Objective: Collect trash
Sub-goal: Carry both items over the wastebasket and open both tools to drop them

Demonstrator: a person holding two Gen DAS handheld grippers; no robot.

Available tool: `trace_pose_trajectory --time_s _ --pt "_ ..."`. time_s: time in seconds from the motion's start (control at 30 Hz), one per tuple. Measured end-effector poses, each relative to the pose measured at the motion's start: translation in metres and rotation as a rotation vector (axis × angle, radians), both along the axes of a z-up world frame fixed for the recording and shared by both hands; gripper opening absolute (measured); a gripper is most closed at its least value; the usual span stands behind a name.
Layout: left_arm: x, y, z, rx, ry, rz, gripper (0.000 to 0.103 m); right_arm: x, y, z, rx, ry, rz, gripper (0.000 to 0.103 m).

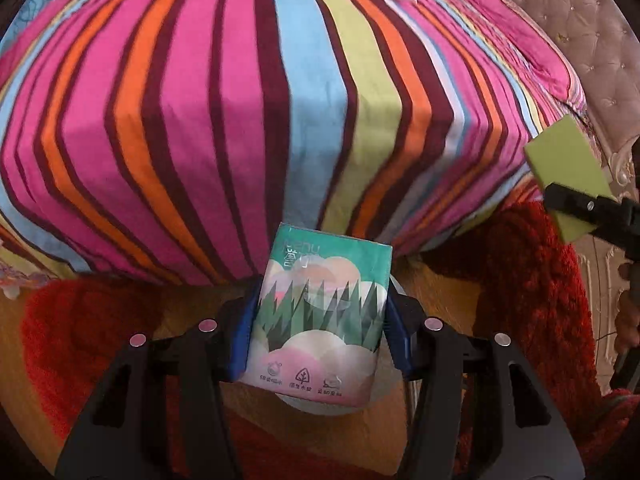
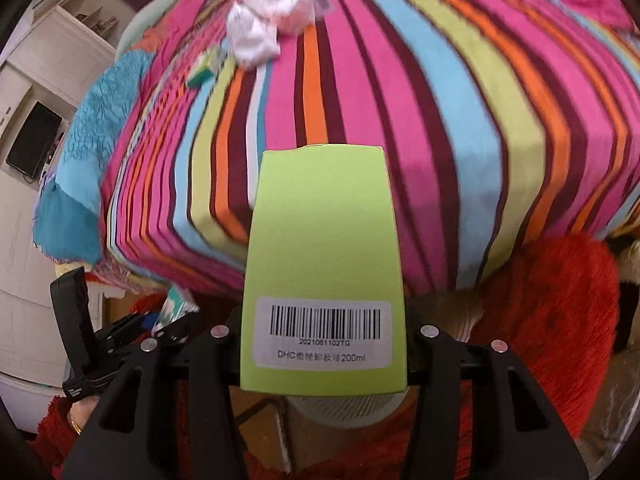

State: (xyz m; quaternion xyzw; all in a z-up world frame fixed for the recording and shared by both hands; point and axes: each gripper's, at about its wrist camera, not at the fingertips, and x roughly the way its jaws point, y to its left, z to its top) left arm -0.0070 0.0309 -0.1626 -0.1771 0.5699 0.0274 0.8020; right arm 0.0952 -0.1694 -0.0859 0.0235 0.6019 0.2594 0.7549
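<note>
My left hand-held gripper (image 1: 320, 320) pinched a tissue pack (image 1: 320, 316) between its blue pads (image 1: 240, 336), the pack upright over the red rug (image 1: 532, 280) at the foot of the bed (image 1: 240, 120). My right hand-held gripper (image 2: 324, 344) pinched a green box (image 2: 324, 240), barcode label facing the camera; in the left view that box (image 1: 566, 172) showed at three o'clock. In the right view, a white bin rim (image 2: 344, 412) showed just under the box at six o'clock. On the striped bedcover, crumpled white paper (image 2: 268, 28) lay at eleven o'clock, with a small green packet (image 2: 204, 68) just beside it toward nine. The left hand-held gripper appeared at eight o'clock there, near the rug.
</note>
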Motion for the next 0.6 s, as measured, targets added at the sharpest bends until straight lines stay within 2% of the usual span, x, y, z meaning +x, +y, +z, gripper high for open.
trace_pose_trajectory --time_s 0.3,0.6 --pt "0.003 -0.027 -0.028 0.015 0.102 -0.097 0.054 -0.015 0.006 -0.038 -0.018 0.166 0.031 0.047" --pt "0.005 -0.025 -0.053 -0.023 0.205 -0.105 0.054 -0.015 0.003 -0.080 -0.055 0.346 0.004 0.047"
